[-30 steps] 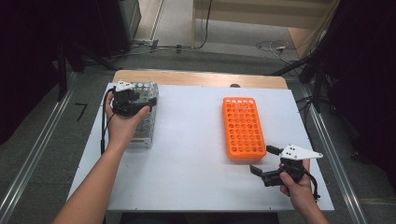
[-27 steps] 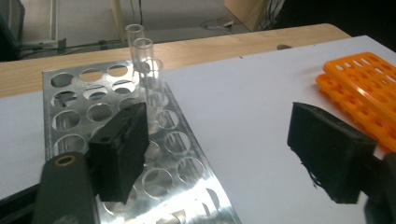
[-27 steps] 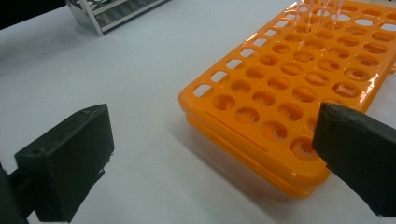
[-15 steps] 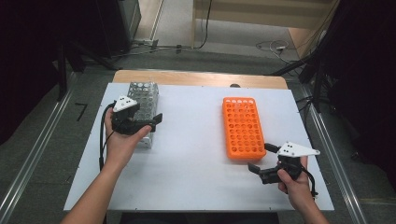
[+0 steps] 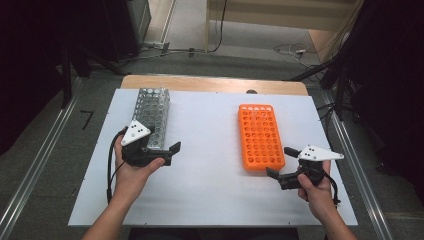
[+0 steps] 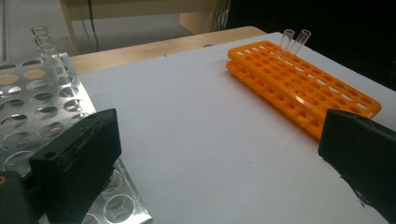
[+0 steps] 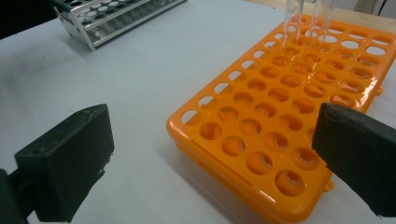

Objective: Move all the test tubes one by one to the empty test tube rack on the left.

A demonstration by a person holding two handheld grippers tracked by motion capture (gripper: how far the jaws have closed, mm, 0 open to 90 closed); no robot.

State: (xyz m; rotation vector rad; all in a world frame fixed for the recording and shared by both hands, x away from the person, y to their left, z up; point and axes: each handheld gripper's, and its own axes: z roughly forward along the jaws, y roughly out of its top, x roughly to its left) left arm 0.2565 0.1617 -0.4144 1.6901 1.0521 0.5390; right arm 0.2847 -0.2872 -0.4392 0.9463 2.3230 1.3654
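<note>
A perforated metal tube rack [image 5: 152,116] stands at the left of the white table, with a few glass tubes [image 6: 49,58] at its far end. To the right lies an orange tube rack [image 5: 260,135] with two glass tubes [image 6: 294,39] at its far end. My left gripper [image 5: 172,154] hovers by the metal rack's near end and points right. Its jaws have just been opening and stand wide, with nothing between them [image 6: 219,135]. Off the orange rack's near right corner my right gripper [image 5: 281,162] is open and holds nothing [image 7: 212,126].
The white tabletop [image 5: 210,150] lies bare between the two racks. A wooden strip [image 5: 215,84] runs along its far edge. Metal rails [image 5: 35,165] flank the table, and cables [image 5: 290,50] lie on the floor beyond it.
My left gripper has come back from the far end of the metal rack to its near end, and its jaws have spread. The right gripper has stayed put.
</note>
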